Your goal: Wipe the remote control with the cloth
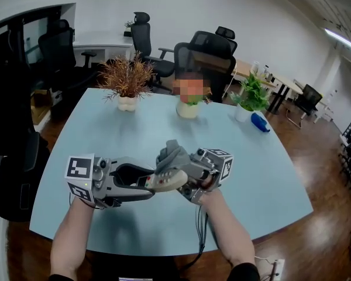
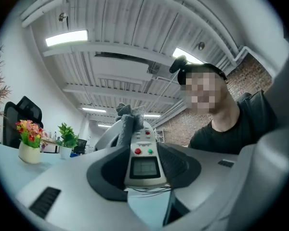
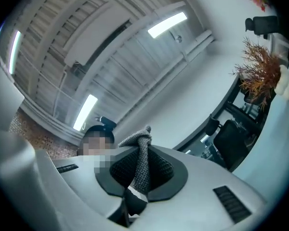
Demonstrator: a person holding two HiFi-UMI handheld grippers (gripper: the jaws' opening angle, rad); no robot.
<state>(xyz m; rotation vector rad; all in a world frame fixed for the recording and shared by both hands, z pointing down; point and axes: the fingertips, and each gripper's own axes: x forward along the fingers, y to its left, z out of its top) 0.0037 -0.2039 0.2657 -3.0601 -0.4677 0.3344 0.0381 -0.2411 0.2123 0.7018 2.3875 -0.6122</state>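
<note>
Remote control (image 1: 168,180) pinched in left claw (image 2: 144,170) above near part of tabletop (image 1: 105,127), grey cloth (image 1: 172,155) pinched in right claw (image 3: 142,172) and lying on remote's far end; wiping judged under way, screen end and underside probably left.

My left gripper (image 2: 143,176) has its jaws closed on the remote control (image 2: 143,150), whose screen and red and green buttons face the camera. The grey cloth (image 2: 127,124) drapes over the remote's far end. At left, a flower pot (image 2: 29,152) and a green plant (image 2: 66,136) stand on the table (image 2: 5,172).
</note>
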